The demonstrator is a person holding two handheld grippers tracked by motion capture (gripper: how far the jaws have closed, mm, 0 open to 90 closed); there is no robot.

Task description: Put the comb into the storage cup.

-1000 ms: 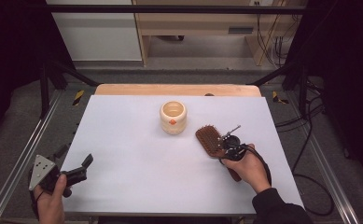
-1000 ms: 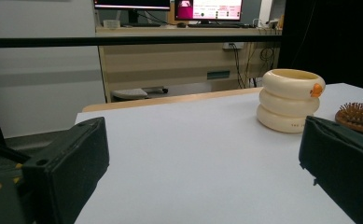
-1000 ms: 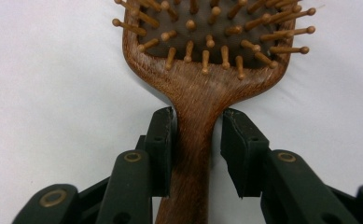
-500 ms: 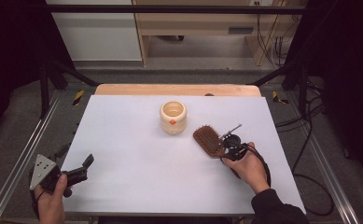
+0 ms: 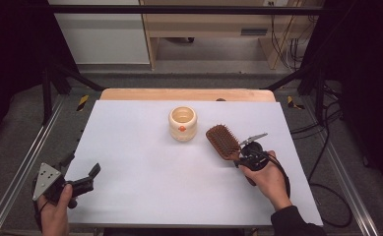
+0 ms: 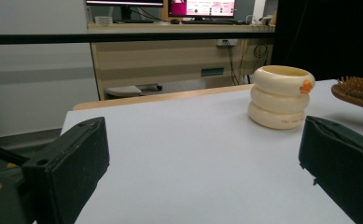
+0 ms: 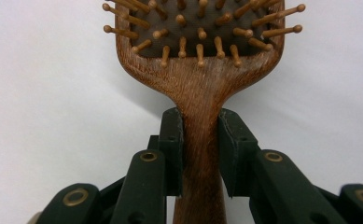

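A wooden hairbrush [image 5: 223, 140] with wooden bristles lies face up on the white table, right of centre. My right gripper [image 5: 241, 158] is shut on its handle [image 7: 200, 140], both pads pressed against the wood just below the brush head [image 7: 198, 28]. A cream ribbed pot [image 5: 182, 123] with a small orange mark stands near the table's middle, a short way left of the brush head. My left gripper [image 5: 83, 176] sits at the front left corner, open, nothing between its jaws; its view faces the pot [image 6: 280, 96] and the brush's edge [image 6: 359, 91].
The white table top [image 5: 144, 177] ends in a wooden strip [image 5: 179, 94] at the far edge. Metal frame rails [image 5: 19, 177] run along both sides. A cabinet and desk [image 5: 204, 24] stand beyond the table, with cables on the floor at right.
The right gripper has carried the hairbrush a little to the left and forward, closer to the pot. The left gripper has stayed in place, open.
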